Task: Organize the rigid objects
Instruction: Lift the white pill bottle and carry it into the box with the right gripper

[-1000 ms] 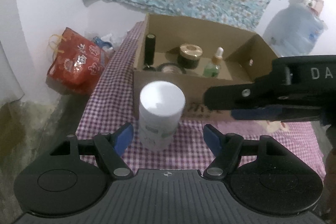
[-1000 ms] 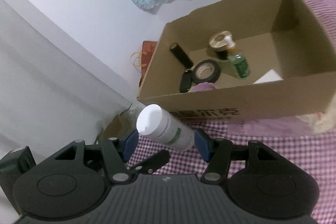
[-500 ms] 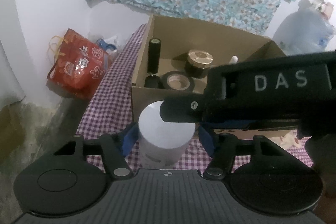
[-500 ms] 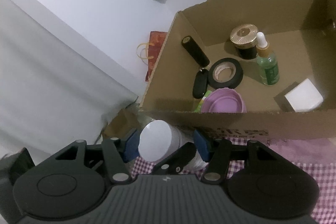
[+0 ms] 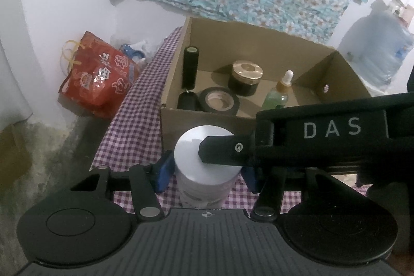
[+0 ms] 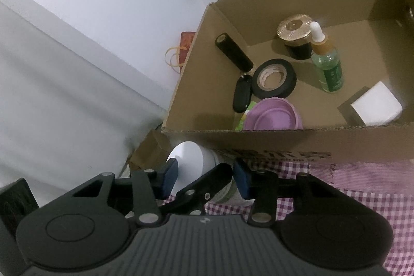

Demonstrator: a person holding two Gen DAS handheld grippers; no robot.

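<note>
A white bottle [image 5: 204,167] with a white cap stands on the checked cloth in front of the cardboard box [image 5: 207,118]. My left gripper [image 5: 207,172] has both blue pads against its sides and is shut on it. My right gripper [image 6: 205,173] reaches in from the right and its pads also straddle the bottle [image 6: 191,162]; it looks shut on it too. Its black body [image 5: 310,141] crosses over the cap in the left wrist view.
The box [image 6: 284,133] holds a black tube [image 6: 234,52], a tape roll [image 6: 274,78], a gold-lidded jar [image 6: 295,29], a green dropper bottle [image 6: 327,61], a purple lid [image 6: 271,115] and a white block [image 6: 375,105]. A red bag [image 5: 101,74] lies left of the table.
Both grippers closed in on the white bottle from open. The right gripper swung over the bottle's cap. The view rose, showing more of the box's inside.
</note>
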